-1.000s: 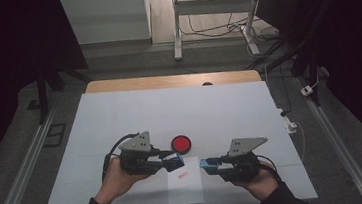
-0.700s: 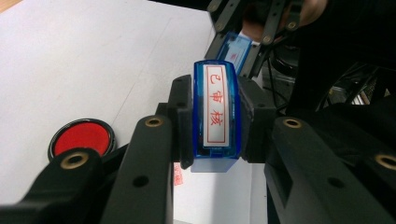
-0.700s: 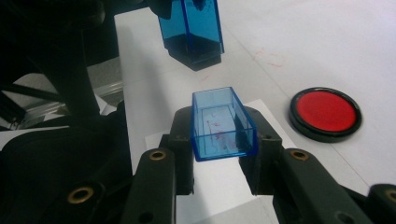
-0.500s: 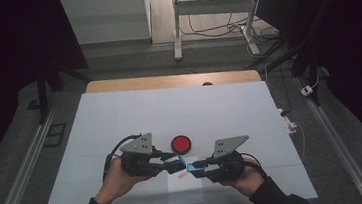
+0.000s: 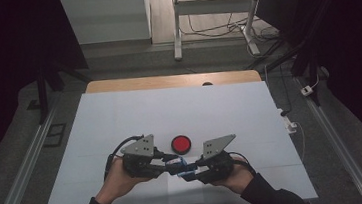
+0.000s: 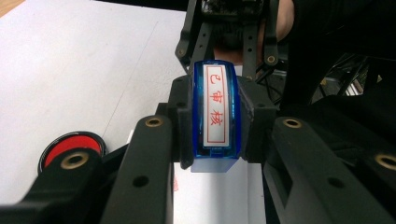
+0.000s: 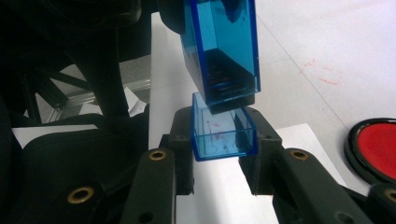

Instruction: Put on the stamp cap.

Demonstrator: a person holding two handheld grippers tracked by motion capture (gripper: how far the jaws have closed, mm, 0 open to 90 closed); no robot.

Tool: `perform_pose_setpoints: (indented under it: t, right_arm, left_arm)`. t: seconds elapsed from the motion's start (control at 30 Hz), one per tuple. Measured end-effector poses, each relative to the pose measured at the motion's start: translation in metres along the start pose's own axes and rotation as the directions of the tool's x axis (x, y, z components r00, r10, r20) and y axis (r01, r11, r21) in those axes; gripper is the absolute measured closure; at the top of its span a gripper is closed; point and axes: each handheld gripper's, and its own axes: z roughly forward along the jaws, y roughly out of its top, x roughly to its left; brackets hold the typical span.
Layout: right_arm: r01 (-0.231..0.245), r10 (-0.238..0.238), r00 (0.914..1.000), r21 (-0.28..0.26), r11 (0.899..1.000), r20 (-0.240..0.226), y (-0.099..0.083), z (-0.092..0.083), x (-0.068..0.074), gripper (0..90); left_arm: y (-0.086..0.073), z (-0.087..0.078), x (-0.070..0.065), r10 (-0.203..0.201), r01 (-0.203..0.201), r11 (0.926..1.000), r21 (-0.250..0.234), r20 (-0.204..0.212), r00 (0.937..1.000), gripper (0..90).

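Left fingers [image 6: 215, 135] clamping blue translucent boxy stamp [image 6: 215, 112], right fingers [image 7: 223, 154] gripping its clear-blue cap [image 7: 224, 135]

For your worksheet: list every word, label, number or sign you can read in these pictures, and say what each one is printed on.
"已审核": three red characters, one below the other inside a red frame, on the white label of the blue stamp clamped in the left gripper.
The red marks on the clear blue cap in the right gripper are ink smears, not writing.
The faint red marks on the white table are too smudged to read.
The red ink pad carries no text.
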Motion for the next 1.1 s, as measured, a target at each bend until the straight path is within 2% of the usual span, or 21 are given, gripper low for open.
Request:
perform_pose_setpoints:
  t: [0.43, 0.83, 1.1]
  right_arm:
    - [-0.003, 0.002, 0.9996, -0.014, 1.000, -0.028, 0.0029, 0.0035, -0.0008, 67.9]
    - [-0.014, 0.010, 0.9961, -0.043, 0.999, -0.088, 0.0045, 0.0028, -0.0003, 68.1]
    - [-0.005, 0.000, 0.9957, -0.053, 0.999, -0.092, 0.0055, 0.0004, 0.0000, 68.4]
  left_arm:
    - [0.0004, 0.0009, -0.0009, 0.018, -0.017, 0.9990, -0.042, 0.041, 0.9990, 70.4]
    - [-0.0002, 0.0018, -0.0025, 0.053, -0.049, 0.9968, -0.064, 0.059, 0.9969, 70.5]
    - [-0.0025, 0.0014, -0.0010, 0.041, -0.033, 0.9944, -0.101, 0.074, 0.9964, 70.5]
